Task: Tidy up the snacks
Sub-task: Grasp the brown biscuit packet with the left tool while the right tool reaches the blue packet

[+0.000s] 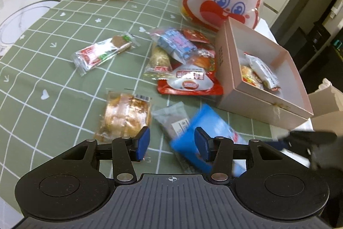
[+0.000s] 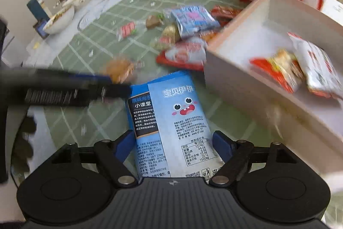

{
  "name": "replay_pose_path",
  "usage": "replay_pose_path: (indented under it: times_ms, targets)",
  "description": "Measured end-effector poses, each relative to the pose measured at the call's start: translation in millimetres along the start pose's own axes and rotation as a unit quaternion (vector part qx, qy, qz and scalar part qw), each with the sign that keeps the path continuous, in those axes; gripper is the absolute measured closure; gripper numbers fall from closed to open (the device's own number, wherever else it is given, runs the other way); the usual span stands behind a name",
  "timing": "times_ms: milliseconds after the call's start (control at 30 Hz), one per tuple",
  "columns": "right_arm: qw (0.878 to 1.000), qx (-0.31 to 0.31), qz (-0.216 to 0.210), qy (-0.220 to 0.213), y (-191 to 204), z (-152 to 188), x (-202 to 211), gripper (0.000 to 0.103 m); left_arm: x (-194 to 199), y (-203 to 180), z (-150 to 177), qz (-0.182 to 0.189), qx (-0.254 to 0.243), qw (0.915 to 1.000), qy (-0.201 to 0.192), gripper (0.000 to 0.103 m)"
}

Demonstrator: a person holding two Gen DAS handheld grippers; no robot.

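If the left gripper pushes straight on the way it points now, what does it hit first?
Probably the clear-wrapped dark snack lying between the open left gripper pads, on the green tablecloth; the blue seaweed packet overlaps its right side. Depth is unclear.

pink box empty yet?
No, the pink box already holds snack packets in the left wrist view.

Loose snack packets are seen scattered on the worktop: a blue seaweed packet (image 2: 171, 119) with a cartoon face at the near edge, a clear-wrapped bread (image 1: 125, 115) beside it, and a red pouch (image 1: 189, 83) heaped with others against an open pink box (image 1: 246, 98), in which two packets (image 1: 260, 74) already lie.
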State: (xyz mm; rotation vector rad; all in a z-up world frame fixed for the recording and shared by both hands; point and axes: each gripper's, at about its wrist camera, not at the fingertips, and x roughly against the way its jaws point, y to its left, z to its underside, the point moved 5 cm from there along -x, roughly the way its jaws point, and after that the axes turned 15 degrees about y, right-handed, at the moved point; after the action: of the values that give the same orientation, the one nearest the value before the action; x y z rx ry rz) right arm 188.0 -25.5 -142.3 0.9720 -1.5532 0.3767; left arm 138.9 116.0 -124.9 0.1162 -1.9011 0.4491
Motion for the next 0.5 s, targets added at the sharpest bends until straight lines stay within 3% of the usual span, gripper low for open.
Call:
replay_pose_path:
  times_ms: [267, 433, 500]
  targets:
    - [1.000, 0.000, 0.016, 0.004, 17, 64, 12, 0.023, -23, -27, 4, -0.003, -0.035, 0.9985, 0.041, 0.051]
    - [0.998, -0.004, 0.065, -0.013, 34, 71, 8, 0.023, -39, -39, -1, -0.076, -0.066, 0.9946, 0.027, 0.046]
    - [0.997, 0.001, 0.072, -0.014, 39, 73, 9, 0.023, -41, -41, -2, -0.089, -0.071, 0.9931, 0.024, 0.045]
